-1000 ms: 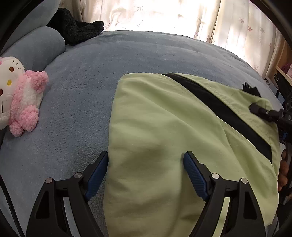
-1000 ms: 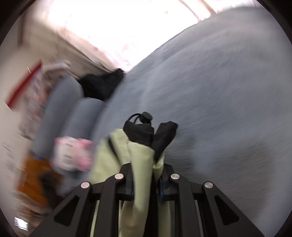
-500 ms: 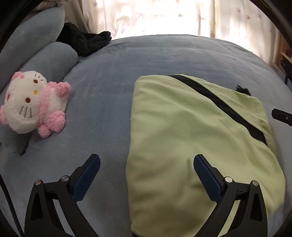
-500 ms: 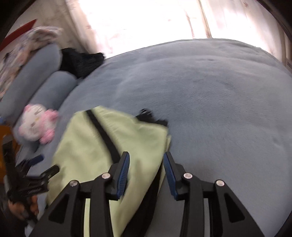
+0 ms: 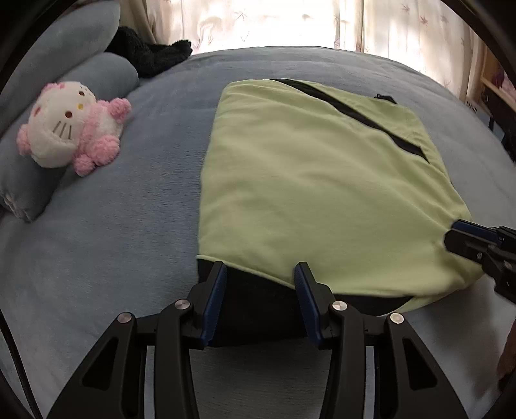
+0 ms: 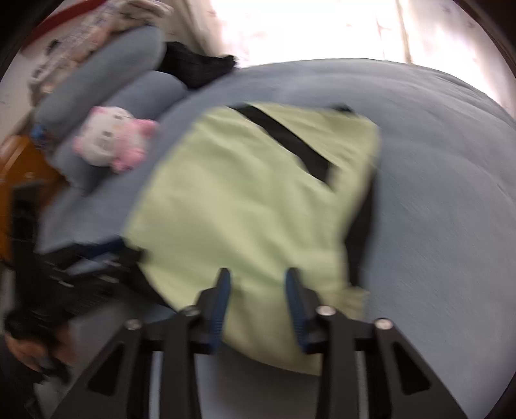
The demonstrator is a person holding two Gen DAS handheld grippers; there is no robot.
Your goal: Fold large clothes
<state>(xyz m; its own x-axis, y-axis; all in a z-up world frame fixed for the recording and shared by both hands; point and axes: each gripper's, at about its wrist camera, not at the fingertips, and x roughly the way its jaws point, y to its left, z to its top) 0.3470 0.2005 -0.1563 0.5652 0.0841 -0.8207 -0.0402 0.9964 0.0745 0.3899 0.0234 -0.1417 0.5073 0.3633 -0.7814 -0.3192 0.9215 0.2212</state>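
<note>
A light green garment with a black stripe lies folded flat on the blue bed cover. Its black lining shows along the near edge. My left gripper hangs over that near edge. Its jaws are closing, with the black lining lying loose between the pads. My right gripper is closing on the garment at its near right corner, where green fabric fills the gap between the pads. From the left wrist view, the right gripper touches that corner. The right wrist view is blurred.
A white and pink plush toy leans on blue pillows at the left. A black cloth lies by the curtain at the far side. A hand holds the left gripper at the bed's near edge.
The right gripper let the lifted garment drop flat, then drew back to its near corner and narrowed. The left gripper pulled back from over the garment to its near edge, widened, then narrowed.
</note>
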